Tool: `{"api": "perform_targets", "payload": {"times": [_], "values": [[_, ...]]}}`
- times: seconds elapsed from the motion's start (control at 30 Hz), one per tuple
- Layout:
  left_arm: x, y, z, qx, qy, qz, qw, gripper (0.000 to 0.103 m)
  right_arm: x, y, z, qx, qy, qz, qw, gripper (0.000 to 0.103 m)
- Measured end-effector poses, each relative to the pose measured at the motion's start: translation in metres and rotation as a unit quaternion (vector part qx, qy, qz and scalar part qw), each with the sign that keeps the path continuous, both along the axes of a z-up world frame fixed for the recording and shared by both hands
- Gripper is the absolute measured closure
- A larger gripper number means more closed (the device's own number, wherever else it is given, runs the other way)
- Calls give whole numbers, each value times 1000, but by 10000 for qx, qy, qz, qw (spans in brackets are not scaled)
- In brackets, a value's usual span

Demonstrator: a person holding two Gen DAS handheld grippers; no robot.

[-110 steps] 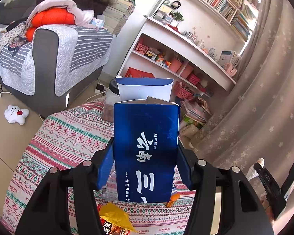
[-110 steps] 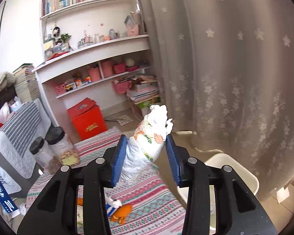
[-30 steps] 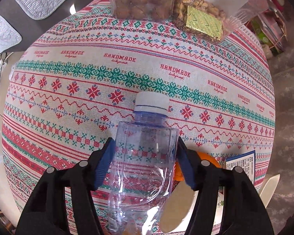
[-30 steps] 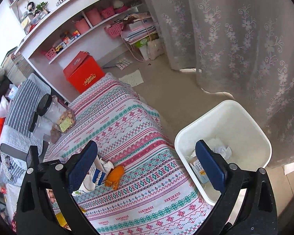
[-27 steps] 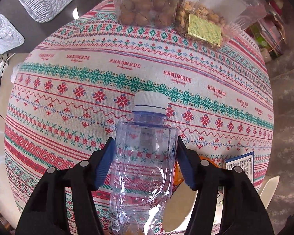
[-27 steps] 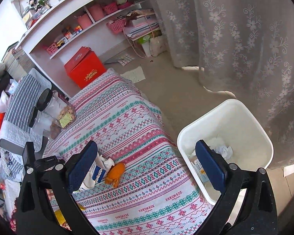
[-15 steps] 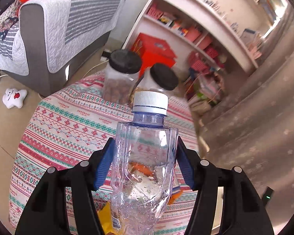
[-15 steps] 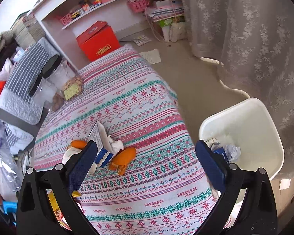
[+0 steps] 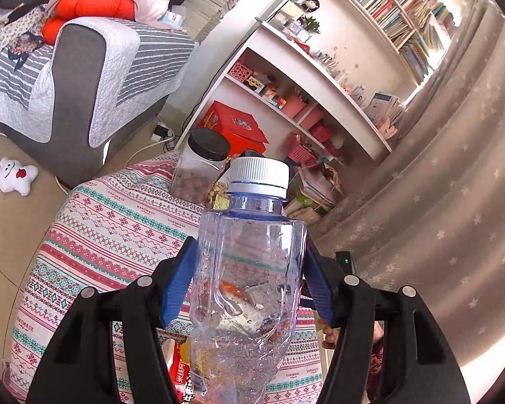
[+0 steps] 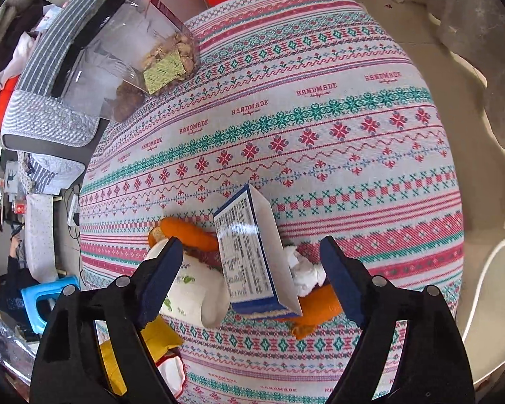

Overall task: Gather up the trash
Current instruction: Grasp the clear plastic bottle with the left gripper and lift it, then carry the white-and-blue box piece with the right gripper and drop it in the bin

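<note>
clear bottle (image 9: 249, 269) clamped in left gripper (image 9: 249, 279).

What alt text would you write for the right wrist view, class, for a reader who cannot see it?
The right tongs are closing around a blue-and-white carton lying on orange peel and crumpled tissue, pads not yet touching. The patterned tablecloth carries a clear snack jar at upper left.

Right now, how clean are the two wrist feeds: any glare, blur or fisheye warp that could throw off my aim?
Left wrist: sharp; sunlight blows out the curtain and top shelves; the clear bottle gripped by the left gripper refracts the table behind it. Right wrist: sharp at centre; a glossy highlight on the blue-edged box between the closing right gripper jaws; the tablecloth bulges heavily; dark vignette at the corners.
</note>
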State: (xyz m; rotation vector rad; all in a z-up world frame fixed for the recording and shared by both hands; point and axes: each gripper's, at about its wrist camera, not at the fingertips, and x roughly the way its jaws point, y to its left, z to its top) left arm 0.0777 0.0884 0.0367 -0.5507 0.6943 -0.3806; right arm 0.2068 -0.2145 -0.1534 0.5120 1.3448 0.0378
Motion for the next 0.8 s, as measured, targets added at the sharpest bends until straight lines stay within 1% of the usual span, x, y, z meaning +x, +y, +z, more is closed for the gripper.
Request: {"api": "perform_targets", "payload": {"times": [0.1, 0.23, 0.27, 0.3, 0.33, 0.37, 0.4, 0.43, 0.5, 0.53, 0.57, 0.8], "values": [[2, 9, -4, 18, 51, 63, 10000, 42, 14, 6, -15, -185, 142, 97, 9997, 28], [2, 17, -13, 76, 195, 109, 9997, 42, 22, 19, -29, -320, 308, 302, 9986, 30], [3, 18, -16, 89, 235, 126, 9996, 42, 23, 23, -31, -323, 319, 359, 9983, 37], [4, 20, -18, 99, 270, 142, 9995, 42, 23, 26, -33, -313, 336, 409, 9981, 49], [3, 21, -20, 99, 289, 158, 9994, 42, 24, 30, -35, -310, 361, 454, 9978, 57], [3, 23, -22, 97, 300, 171, 9994, 42, 23, 33, -36, -334, 375, 488, 9975, 65], [3, 23, -22, 97, 307, 186, 9993, 42, 23, 35, -35, -365, 327, 491, 9976, 70], [3, 24, -23, 102, 314, 212, 9992, 42, 22, 37, -32, -428, 238, 501, 9975, 74], [3, 26, -23, 130, 316, 306, 9989, 42, 21, 40, -23, -413, 34, 470, 9980, 85], [3, 27, -24, 153, 314, 371, 9987, 42, 21, 41, -17, -400, -65, 443, 9982, 87], [2, 28, -25, 170, 316, 425, 9985, 42, 21, 42, -9, -419, -167, 433, 9980, 91], [4, 32, -28, 162, 323, 641, 9973, 42, 9, 58, 44, -612, -792, 644, 9929, 93]]}}
